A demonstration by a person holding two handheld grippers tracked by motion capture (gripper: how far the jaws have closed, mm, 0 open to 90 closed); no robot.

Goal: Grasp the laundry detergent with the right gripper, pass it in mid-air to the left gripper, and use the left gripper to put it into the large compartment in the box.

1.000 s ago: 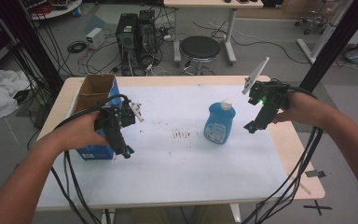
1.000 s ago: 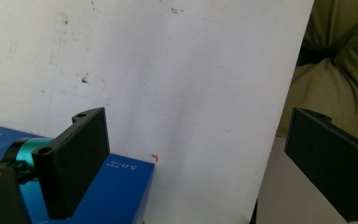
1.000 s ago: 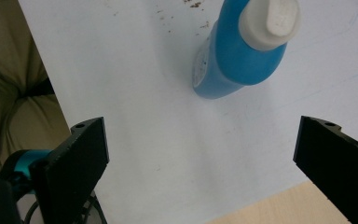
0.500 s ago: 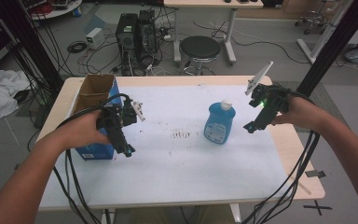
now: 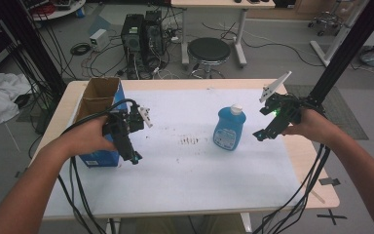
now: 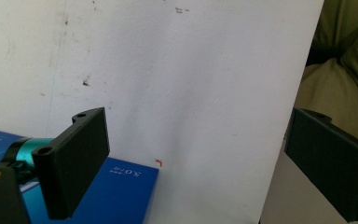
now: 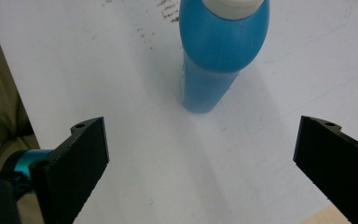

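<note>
Nearest to me, my two forearms come in over the front edge of the table [image 5: 272,195], which is covered by a white sheet [image 5: 190,170] with a few dark smudges near its middle.

My left gripper [image 5: 132,157] hangs low over the sheet at the left, tilted down toward me, cables trailing back along my arm. In the left gripper view its jaws stand wide apart with nothing between them, just the white sheet [image 6: 191,93] below, and the corner of a blue box [image 6: 121,186] peeking in beside the near jaw. From the high view that blue cardboard box [image 5: 100,105] sits right behind my left hand at the table's left side, its top flaps open; my hand is just beside it, and I can't tell whether it touches.

Over on the right, my right gripper [image 5: 262,135] points down and inward at the blue dish-soap bottle [image 5: 229,129]. Its jaws are spread wide too, empty. In the right gripper view the bottle [image 7: 221,51] stands upright ahead of the jaws, white cap on top, near but apart from both pads.

The bottle stands on the sheet right of centre, between the two grippers, closer to the right one.

Beyond the table, on the floor: a round black stool [image 5: 209,51], computer towers [image 5: 143,36] and loose cables.
</note>
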